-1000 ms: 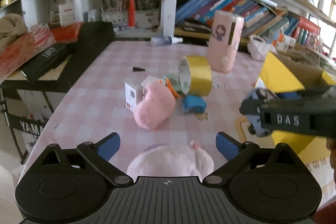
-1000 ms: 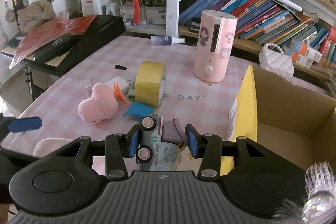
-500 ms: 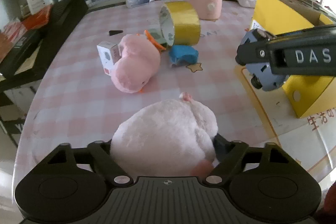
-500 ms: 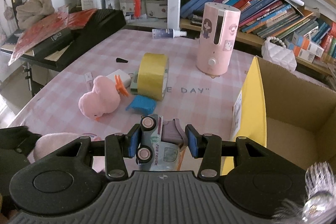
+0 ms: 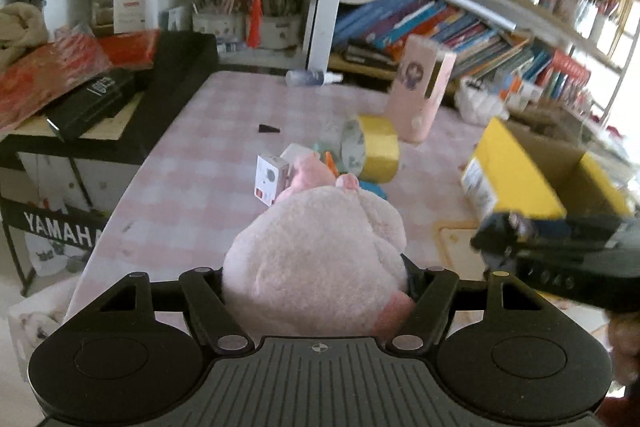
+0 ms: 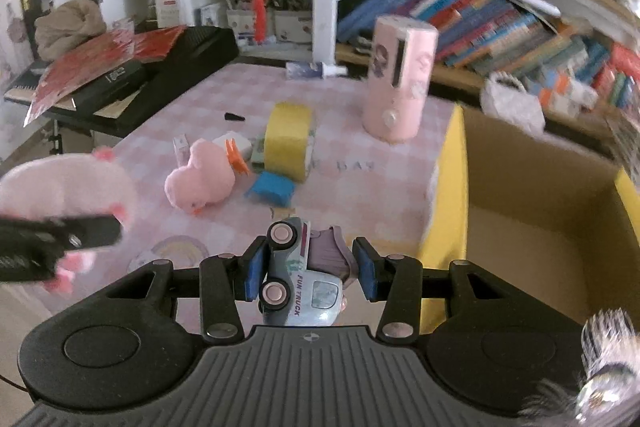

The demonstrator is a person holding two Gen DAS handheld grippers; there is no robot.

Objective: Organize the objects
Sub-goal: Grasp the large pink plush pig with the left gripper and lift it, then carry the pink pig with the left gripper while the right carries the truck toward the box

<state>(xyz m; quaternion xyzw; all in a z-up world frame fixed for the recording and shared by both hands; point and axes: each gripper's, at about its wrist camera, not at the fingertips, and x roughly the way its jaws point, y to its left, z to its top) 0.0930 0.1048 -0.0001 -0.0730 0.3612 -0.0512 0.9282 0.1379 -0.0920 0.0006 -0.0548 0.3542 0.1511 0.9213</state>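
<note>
A large pale pink plush toy [image 5: 316,255] fills the space between my left gripper's [image 5: 316,279] fingers. The jaws are closing and squeeze its sides. In the right wrist view this plush [image 6: 60,187] hangs above the table at the far left, held by the left gripper [image 6: 60,235]. My right gripper [image 6: 310,269] is shut on a light blue toy truck [image 6: 304,267] with pink wheels, which lies on its side between the blue pads. It hovers just left of an open yellow cardboard box [image 6: 452,187]. In the left wrist view the right gripper [image 5: 560,251] shows blurred in front of the box [image 5: 516,175].
On the pink checked table lie a pink duck plush [image 6: 204,179], a yellow tape roll [image 6: 288,139], a blue piece [image 6: 272,187], a small white box [image 5: 270,179] and a spray bottle [image 6: 312,70]. A tall pink appliance [image 6: 400,83] stands behind. A black keyboard [image 6: 180,55] borders the left; bookshelves run behind.
My left gripper has closed around the large pink plush and lifted it off the table. The right gripper, still holding the truck, has shifted slightly towards the box.
</note>
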